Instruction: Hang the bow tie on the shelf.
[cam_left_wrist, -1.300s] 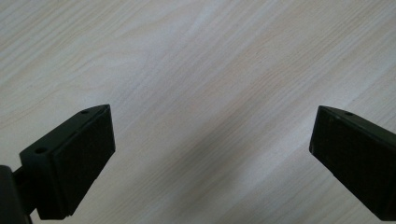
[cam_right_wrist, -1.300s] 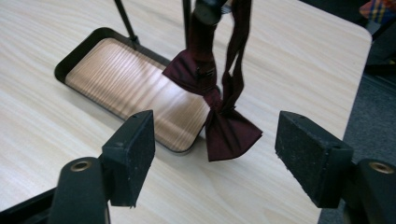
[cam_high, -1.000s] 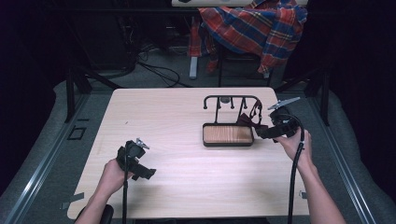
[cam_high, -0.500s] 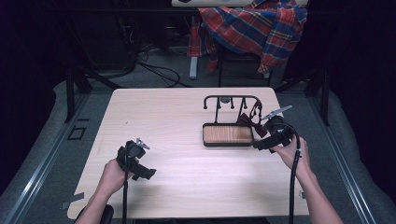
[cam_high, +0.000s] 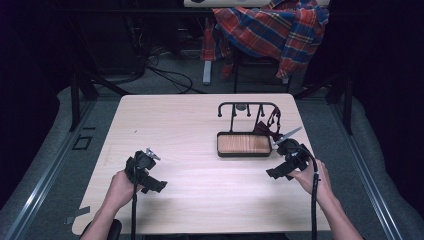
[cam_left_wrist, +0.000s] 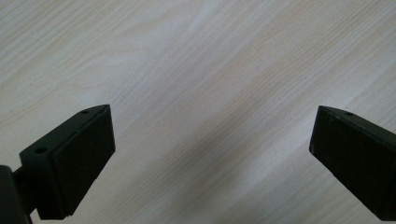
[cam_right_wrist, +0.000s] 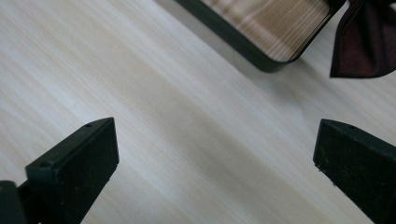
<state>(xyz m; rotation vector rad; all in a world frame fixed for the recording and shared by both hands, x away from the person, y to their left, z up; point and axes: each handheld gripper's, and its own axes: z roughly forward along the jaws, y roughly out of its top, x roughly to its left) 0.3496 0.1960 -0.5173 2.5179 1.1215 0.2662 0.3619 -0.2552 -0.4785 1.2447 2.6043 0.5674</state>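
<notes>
Two open grippers over a pale wooden table, a small tray and rack at the right.

At the left, the left gripper (cam_high: 144, 171) hangs just above the bare table (cam_high: 190, 130), its jaws spread wide with nothing between them. Further right stands a black-rimmed tray (cam_high: 244, 145) with a wood-grain floor, and nothing lies in it. A black wire rack (cam_high: 248, 107) rises behind the tray, and a dark red bow tie (cam_high: 266, 131) hangs from it at the tray's right end. Just right of the tray, the right gripper (cam_high: 286, 162) has just been opening; its jaws stand wide and empty over the tabletop.
</notes>
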